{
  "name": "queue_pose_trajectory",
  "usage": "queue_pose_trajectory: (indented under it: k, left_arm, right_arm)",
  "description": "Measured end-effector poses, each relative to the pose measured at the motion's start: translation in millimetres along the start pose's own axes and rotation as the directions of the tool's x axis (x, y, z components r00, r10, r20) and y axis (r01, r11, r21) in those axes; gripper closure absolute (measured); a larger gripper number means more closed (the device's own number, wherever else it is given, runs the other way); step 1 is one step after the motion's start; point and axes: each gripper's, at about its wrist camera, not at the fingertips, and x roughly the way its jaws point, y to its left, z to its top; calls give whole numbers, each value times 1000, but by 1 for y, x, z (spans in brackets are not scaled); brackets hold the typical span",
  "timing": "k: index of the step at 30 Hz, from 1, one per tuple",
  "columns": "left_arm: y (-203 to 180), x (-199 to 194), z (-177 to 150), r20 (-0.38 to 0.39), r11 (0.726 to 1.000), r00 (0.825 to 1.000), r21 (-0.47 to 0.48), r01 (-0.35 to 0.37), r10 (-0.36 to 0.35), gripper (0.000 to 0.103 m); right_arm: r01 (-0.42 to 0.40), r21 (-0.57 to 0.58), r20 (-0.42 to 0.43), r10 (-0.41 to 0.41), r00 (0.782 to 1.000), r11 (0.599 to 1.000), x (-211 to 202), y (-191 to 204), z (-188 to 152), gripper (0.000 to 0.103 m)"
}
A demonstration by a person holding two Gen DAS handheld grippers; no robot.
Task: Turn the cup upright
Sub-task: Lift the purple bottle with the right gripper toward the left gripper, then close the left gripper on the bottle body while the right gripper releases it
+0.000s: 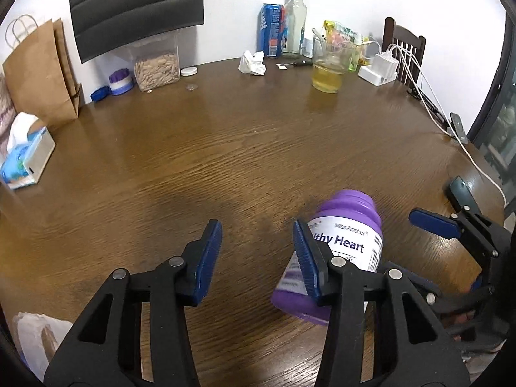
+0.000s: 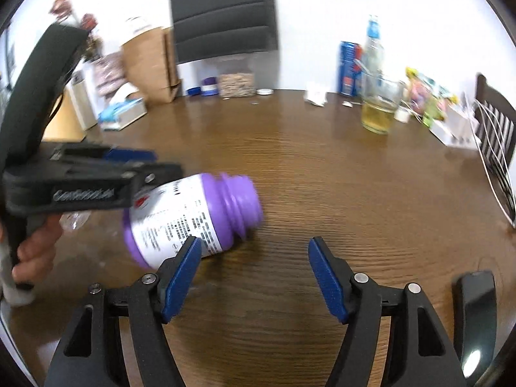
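Note:
A purple bottle (image 1: 346,242) with a white label lies on its side on the brown wooden table (image 1: 225,148), its uncapped threaded neck pointing away. My left gripper (image 1: 258,258) is open with only bare table between its blue pads. The bottle is outside it, against the outer side of its right finger. In the right wrist view the bottle (image 2: 190,216) lies ahead and to the left of my open right gripper (image 2: 254,277), just past its left fingertip. The left gripper (image 2: 151,164) reaches in above the bottle's base from the left.
A glass of yellow liquid (image 1: 327,74) stands far right, with a can, a clear bottle, a charger and white cables (image 1: 419,80) behind it. A paper bag (image 1: 42,71) and tissue box (image 1: 29,158) stand at the left. A dark flat object (image 2: 477,316) lies near right.

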Motion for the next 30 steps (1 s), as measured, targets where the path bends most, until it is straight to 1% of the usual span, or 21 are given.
queue_pose_trajectory:
  k: [2,4,5,6,7,8,10,11,12,13,14,15,17,19,22,23,24,26,27,29,30]
  left_arm:
    - [1,-4,3,7,1000,1000,-1,-2,2,61]
    - [3,-13,9,21,999,999,-24,42,-41,58]
    - [2,-16,12,21,997,997,-29,75,-75,51]
    - [0,-19,15,15,993,993,-31,118,-117,38]
    - [-5,-17,18,-19,983,983,-13,183,-183,32]
    - [-10,-13,19,-56,977,976,13,211,-210,28]
    - [-25,9,27,-200,973,960,81,217,-197,28]
    - [-28,21,28,-262,971,946,92,222,-192,28]
    - [-31,34,29,-334,965,922,100,241,-196,28]
    - [-33,52,28,-425,958,882,97,269,-205,30]
    - [-34,59,28,-453,955,866,91,282,-213,42]
    - [-36,64,29,-464,953,863,110,283,-202,43]
    - [-45,62,30,-446,944,882,198,263,-152,43]
    - [-50,58,32,-419,942,901,240,234,-117,43]
    - [-46,37,40,-306,944,942,247,219,-139,43]
    - [-44,27,43,-265,944,952,247,219,-152,43]
    - [-42,18,47,-231,944,960,249,216,-158,43]
    - [-37,-1,59,-153,951,978,253,177,-142,43]
    - [-34,-9,65,-130,955,982,248,163,-134,43]
    - [-27,-28,79,-75,955,987,249,159,-145,43]
    - [-23,-37,85,-40,953,988,259,157,-152,43]
  right_arm:
    - [-10,-6,5,10,1000,1000,1,2,0,29]
    - [12,-18,16,-12,1000,1000,1,5,2,29]
    - [23,-16,17,-22,1000,1000,0,5,2,29]
    - [31,-4,15,-31,999,1000,-1,4,3,29]
    - [33,12,14,-33,999,999,-1,0,3,29]
    - [29,26,10,-29,1000,999,-1,-3,1,29]
    - [26,53,-15,-26,1000,998,-2,-9,-3,29]
    - [33,65,-19,-32,999,997,-4,-12,-7,29]
    - [36,73,-20,-34,999,997,-6,-14,-10,29]
    - [36,78,-20,-35,999,996,-8,-16,-13,29]
    - [37,85,-20,-35,999,996,-10,-17,-15,29]
    - [38,92,-18,-37,999,995,-12,-19,-18,29]
    - [44,103,-14,-42,999,994,-18,-23,-21,29]
    - [51,117,-1,-51,999,992,-23,-27,-20,29]
    - [22,177,47,-31,998,984,-35,-37,-12,29]
    - [-7,207,68,-7,998,978,-40,-42,-8,29]
    - [-74,244,106,49,993,967,-46,-49,-1,29]
    - [-180,291,169,134,976,940,-54,-57,15,28]
    - [-214,301,189,162,968,929,-57,-60,23,22]
    - [-305,319,238,236,942,897,-62,-64,44,20]
    - [-374,329,272,292,917,867,-64,-67,58,20]
